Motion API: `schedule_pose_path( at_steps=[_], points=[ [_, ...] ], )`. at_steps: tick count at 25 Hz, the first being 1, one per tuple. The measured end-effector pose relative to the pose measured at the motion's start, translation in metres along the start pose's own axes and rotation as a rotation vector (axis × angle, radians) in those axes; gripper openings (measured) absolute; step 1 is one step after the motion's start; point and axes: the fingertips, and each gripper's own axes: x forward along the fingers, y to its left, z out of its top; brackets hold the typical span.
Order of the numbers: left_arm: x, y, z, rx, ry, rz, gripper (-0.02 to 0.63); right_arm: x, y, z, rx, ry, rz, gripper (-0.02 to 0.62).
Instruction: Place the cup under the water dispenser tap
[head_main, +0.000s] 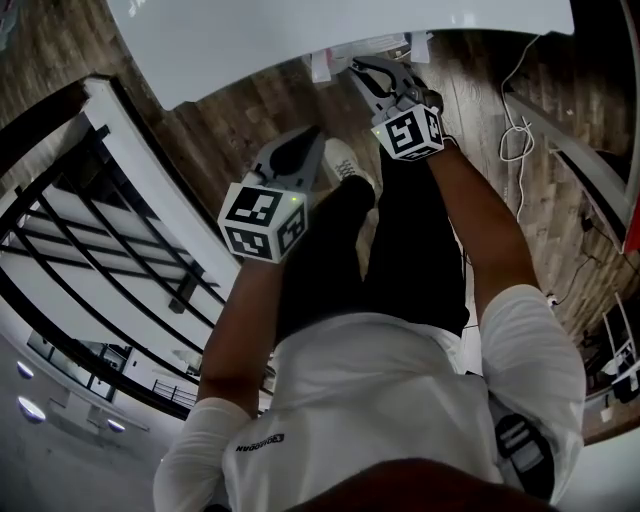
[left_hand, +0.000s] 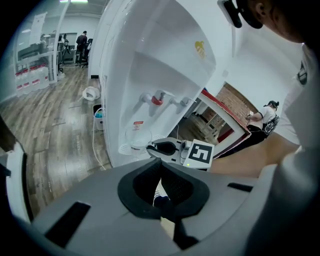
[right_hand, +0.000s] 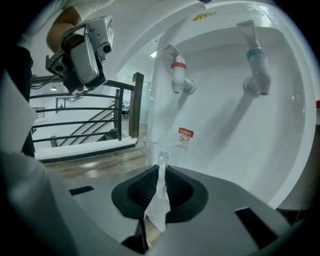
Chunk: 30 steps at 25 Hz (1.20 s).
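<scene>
A clear plastic cup hangs in front of the white water dispenser, below and slightly left of its red tap; a blue tap is to the right. My right gripper is shut on the cup's near wall. From the left gripper view the cup sits low in the alcove beneath the red tap, with the right gripper behind it. My left gripper has its jaws together with nothing in them, and it hangs back from the dispenser.
The dispenser's white top fills the upper head view. A person's legs and shoe stand right in front of it. Loose cables lie on the wood floor at the right. A bucket stands beside the dispenser. A stair railing runs on the left.
</scene>
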Motion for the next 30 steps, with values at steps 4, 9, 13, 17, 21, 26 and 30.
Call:
schedule_pose_path(
  at_steps=[4, 9, 13, 17, 21, 26, 30],
  points=[
    [-0.001, 0.003, 0.001, 0.006, 0.001, -0.002, -0.005, 0.006, 0.0, -0.005, -0.024, 0.033, -0.015, 0.046],
    [-0.003, 0.003, 0.008, 0.018, -0.01, -0.01, -0.005, 0.01, -0.001, -0.007, -0.042, 0.071, -0.02, 0.046],
    [-0.002, 0.004, 0.008, 0.021, -0.008, -0.019, -0.005, 0.011, -0.001, -0.011, -0.041, 0.087, -0.029, 0.046],
    [-0.003, 0.0, 0.005, 0.025, -0.004, -0.026, -0.005, 0.011, -0.004, -0.013, -0.038, 0.104, -0.039, 0.046],
    [-0.005, -0.001, 0.002, 0.026, 0.002, -0.03, -0.005, 0.01, -0.005, -0.014, -0.033, 0.131, -0.048, 0.046],
    [-0.009, -0.002, 0.002, 0.023, 0.001, -0.033, -0.005, 0.007, -0.006, -0.024, -0.004, 0.191, -0.048, 0.118],
    [-0.014, -0.004, 0.002, 0.024, -0.005, -0.039, -0.005, -0.003, -0.006, -0.028, -0.014, 0.224, -0.063, 0.141]
  ],
)
